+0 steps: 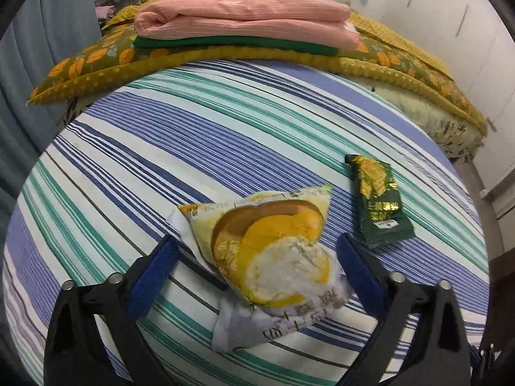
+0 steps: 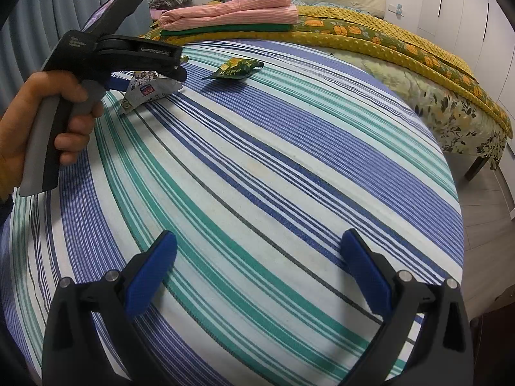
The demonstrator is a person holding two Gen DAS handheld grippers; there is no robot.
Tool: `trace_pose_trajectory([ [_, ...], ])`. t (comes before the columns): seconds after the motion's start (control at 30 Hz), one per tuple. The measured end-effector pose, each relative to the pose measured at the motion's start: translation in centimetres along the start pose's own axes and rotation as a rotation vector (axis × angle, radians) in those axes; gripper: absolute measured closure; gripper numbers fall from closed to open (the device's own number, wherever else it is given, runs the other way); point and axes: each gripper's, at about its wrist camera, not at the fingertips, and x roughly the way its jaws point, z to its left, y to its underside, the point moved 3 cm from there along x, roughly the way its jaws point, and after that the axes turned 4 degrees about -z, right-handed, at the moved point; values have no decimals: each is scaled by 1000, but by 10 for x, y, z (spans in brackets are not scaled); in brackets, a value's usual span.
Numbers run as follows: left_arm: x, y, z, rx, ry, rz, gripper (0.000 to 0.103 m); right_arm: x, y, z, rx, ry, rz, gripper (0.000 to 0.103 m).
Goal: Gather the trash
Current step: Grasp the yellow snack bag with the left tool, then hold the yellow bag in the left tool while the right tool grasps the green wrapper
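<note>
A: In the lower middle of the left wrist view, a crumpled yellow wrapper (image 1: 273, 257) is being straddled by the left gripper (image 1: 257, 247). Is anything being held yet?

B: Nothing is being gripped. The jaws are being kept wide apart, one blue pad (image 1: 154, 276) to each side of the wrapper, and the wrapper is lying on the striped sheet (image 1: 161, 148), apparently untouched.

A: And the second piece?

B: A green packet (image 1: 379, 199) is lying just beside it, toward the right of the frame, also on the sheet. In the right wrist view it is being shown in the upper middle (image 2: 236, 68), with the yellow wrapper (image 2: 145, 91) at upper left, partly hidden under the other tool.

A: What is being done with the right gripper (image 2: 257, 251)?

B: It is being held wide open over bare stripes at the bottom of its own frame, well apart from both pieces, with nothing between the pads.

A: So the task is judged barely begun?

B: Yes. Both pieces are being left uncollected so far, and no bin or bag is being shown in either view.
</note>
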Motion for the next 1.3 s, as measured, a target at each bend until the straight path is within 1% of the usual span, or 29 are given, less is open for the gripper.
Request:
trace_pose_trajectory([
  [0.07,-6,3,-2,52,-10,-1,46,0,0,0,0,0,0,5],
  [0.1,-11,6,-3,76,1,5,51,0,0,0,0,0,0,5],
  [0.13,-14,9,-3,87,19,15,53,0,0,0,0,0,0,5],
  [0.2,-28,18,0,117,48,23,54,0,0,0,0,0,0,5],
  [0.27,-49,32,5,174,70,17,54,0,0,0,0,0,0,5],
  [0.3,-64,45,9,209,95,24,54,0,0,0,0,1,0,5],
  [0.37,-81,66,14,253,129,42,53,0,0,0,0,1,0,5],
  [0.4,-85,74,15,265,137,48,52,-1,0,0,0,1,0,5],
  [0.43,-89,86,17,275,138,49,50,-1,1,0,1,1,0,5],
  [0.47,-90,93,19,276,134,45,40,-1,1,0,1,0,0,5],
  [0.5,-90,101,20,276,127,39,34,-1,1,0,1,1,0,5],
  [0.53,-89,107,20,276,118,18,22,-1,1,0,1,1,0,5],
  [0.57,-87,112,20,273,104,-7,14,-1,1,0,1,1,0,5],
  [0.6,-86,114,20,268,94,-18,12,-1,1,0,1,1,0,5],
  [0.67,-78,117,21,251,84,-20,10,-1,1,0,1,1,0,5],
  [0.7,-75,118,21,255,68,-43,8,-1,1,0,1,1,0,5],
  [0.77,-71,117,22,270,33,-50,5,-1,1,0,1,1,0,5],
  [0.9,-70,116,22,267,36,-53,4,0,-1,0,2,-8,5,4],
  [0.97,-70,116,22,267,35,-54,4,5,-9,-2,-14,-21,29,5],
  [1.07,-70,116,22,268,35,-53,4,20,-42,-11,27,-44,29,5],
  [1.13,-70,116,22,268,35,-53,4,34,-74,-11,49,-67,5,5],
  [1.2,-70,116,22,268,35,-53,4,60,-106,-6,65,-87,13,5],
  [1.3,-70,116,22,268,35,-53,4,100,-138,3,102,-92,51,5],
])
